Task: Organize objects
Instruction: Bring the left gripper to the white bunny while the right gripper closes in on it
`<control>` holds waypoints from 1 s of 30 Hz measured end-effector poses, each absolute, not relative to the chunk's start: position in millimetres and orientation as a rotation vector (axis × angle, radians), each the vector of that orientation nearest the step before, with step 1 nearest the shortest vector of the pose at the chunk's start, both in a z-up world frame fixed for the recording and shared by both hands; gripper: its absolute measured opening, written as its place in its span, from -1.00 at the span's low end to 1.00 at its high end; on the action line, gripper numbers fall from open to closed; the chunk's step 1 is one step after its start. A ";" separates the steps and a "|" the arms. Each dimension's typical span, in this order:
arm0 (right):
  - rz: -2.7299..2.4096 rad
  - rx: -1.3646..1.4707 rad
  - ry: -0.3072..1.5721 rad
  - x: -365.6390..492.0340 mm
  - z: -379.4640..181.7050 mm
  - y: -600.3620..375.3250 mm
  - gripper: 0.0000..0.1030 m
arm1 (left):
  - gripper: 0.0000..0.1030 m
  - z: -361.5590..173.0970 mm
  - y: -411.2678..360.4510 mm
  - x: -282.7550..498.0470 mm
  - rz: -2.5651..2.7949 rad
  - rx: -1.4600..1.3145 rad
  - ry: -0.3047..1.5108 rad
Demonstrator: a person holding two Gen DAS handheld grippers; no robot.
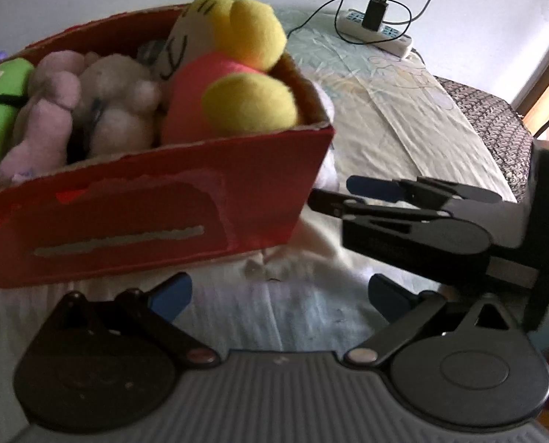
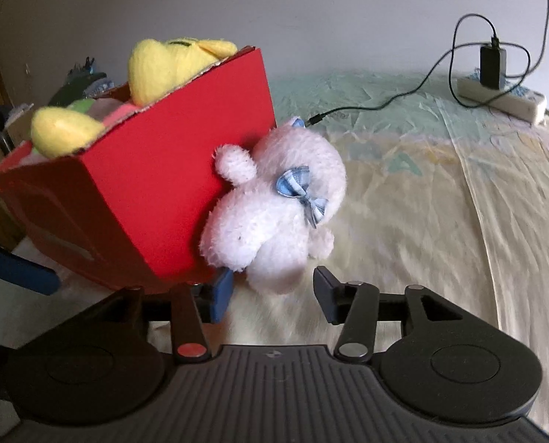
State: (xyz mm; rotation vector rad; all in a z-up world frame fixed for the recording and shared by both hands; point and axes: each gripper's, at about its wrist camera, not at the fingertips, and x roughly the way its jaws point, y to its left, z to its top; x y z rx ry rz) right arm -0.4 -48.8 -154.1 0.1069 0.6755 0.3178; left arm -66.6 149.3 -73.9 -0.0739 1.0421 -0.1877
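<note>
**White plush is the last one out, and it's wedged against the box**

So here's where you're at. The red cardboard box (image 1: 156,199) sits on the bed sheet (image 2: 440,221) and it's already stuffed: a yellow and pink plush (image 1: 237,74) piled at the near end, a pale pink plush (image 1: 49,118) and a beige fuzzy one (image 1: 115,107) further along, plus something green (image 1: 1,110) at the far end. Looks to me like they went in there just to get them off the bed, so the box is your collection spot.

The 1 toy not in yet is the white plush (image 2: 274,203). It's outside the box, leaning right up against the red end wall, resting on the sheet. Fluffy, long pile, rounded body with a stubby limb sticking toward the box, and a little blue checked bow (image 2: 300,188) on it. Soft and squashy I'd guess, so a pinch should sink in a fair bit.

Your right gripper (image 2: 270,299) is spread, nothing between the fingers, sitting just below the plush with 1 blue pad close to the box corner. Seems lined up to grab it.

Your left gripper (image 1: 278,295) is also spread wide and empty, hovering over the sheet in front of the box.

There's a power strip (image 2: 507,99) with a charger and cable well away at the head of the bed.
</note>
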 end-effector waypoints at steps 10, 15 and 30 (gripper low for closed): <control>0.314 0.127 0.644 -11.2 -142.1 -63.6 -0.52 | 0.96 -66.9 153.5 -64.9 -0.177 -0.078 1.027; 0.313 0.028 0.635 -47.5 -129.0 -80.7 -0.52 | 0.96 -60.7 146.9 -63.9 -0.223 -0.074 1.009; 0.425 -0.174 0.745 -135.2 -111.1 -111.9 -0.40 | 0.96 -56.4 95.0 -61.5 -0.454 -0.049 0.987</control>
